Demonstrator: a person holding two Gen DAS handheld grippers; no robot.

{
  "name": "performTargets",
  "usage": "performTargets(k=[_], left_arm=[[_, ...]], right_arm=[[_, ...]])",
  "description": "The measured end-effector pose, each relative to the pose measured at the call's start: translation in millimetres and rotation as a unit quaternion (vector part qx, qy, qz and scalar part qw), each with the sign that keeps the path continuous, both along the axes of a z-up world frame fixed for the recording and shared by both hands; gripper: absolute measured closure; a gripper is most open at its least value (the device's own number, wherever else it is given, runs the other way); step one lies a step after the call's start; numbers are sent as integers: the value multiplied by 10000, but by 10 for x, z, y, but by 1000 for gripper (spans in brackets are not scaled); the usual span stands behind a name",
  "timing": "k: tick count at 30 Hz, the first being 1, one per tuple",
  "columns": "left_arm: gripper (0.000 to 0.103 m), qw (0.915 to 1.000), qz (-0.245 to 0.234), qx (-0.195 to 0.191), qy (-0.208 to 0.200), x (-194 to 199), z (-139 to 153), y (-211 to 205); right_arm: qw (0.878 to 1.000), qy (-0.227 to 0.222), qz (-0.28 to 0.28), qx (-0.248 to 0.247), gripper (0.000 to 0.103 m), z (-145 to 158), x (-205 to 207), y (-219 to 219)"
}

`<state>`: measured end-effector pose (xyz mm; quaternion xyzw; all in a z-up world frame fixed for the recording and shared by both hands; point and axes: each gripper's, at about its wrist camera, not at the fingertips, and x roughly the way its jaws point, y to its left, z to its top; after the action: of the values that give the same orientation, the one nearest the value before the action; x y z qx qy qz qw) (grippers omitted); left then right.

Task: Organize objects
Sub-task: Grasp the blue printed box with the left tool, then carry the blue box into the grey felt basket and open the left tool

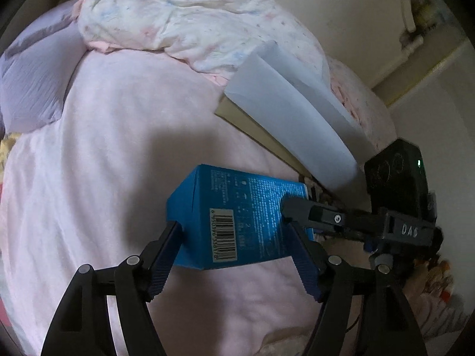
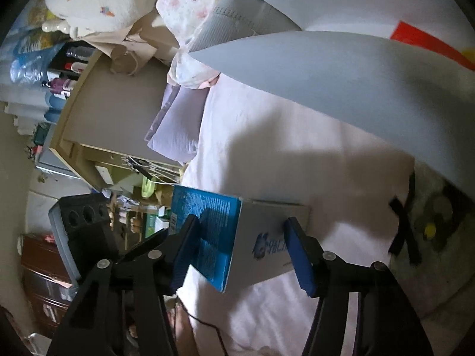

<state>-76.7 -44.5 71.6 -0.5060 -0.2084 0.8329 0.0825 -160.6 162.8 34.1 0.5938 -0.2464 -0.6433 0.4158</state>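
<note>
blue box [image 1: 237, 216] on pink bedding [image 1: 118, 148] | both grippers' fingers apart, seemingly not gripping

Two close wrist views angled down, sharing blue box [image 1: 237, 216] and pink bedding [image 2: 267, 154].
</note>
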Motion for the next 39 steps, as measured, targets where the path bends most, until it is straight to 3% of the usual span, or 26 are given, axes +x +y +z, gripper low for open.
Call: performTargets(k=[6, 11, 19, 22, 26, 30, 33, 39], left_arm=[[33, 9943, -504, -901, 251, 4, 221, 341], [31, 9867, -776, -1325, 531, -13, 426, 552], [31, 9729, -1203, -1363, 1425, -253, 1136, 807], [31, 9704, -1358, -1130, 1644, -457, 1386, 849], [31, 9675, -1572, -951, 1739, -835, 1571, 881], [31, 9685, -1765, -794, 1564, -1231, 1499, 958], [33, 9683, -1795, -994, 1425, -1415, 1340, 1028], [37, 9723, -1569, -1271, 1174, -1645, 917, 1016]], right_arm=[[9998, -52, -124, -155, 49, 46, 52, 126], [9980, -337, -293, -437, 48, 134, 30, 359], [9888, 328, -954, -1104, 48, 818, -38, 886], [9786, 623, -1318, -1451, 47, 1067, -43, 1087], [9641, 679, -1579, -2024, 47, 1206, -154, 1266], [9550, 587, -1892, -2206, 47, 1121, -333, 1373], [9520, 471, -2028, -2244, 47, 983, -424, 1316], [9643, 372, -2033, -1657, 48, 632, -710, 1111]])
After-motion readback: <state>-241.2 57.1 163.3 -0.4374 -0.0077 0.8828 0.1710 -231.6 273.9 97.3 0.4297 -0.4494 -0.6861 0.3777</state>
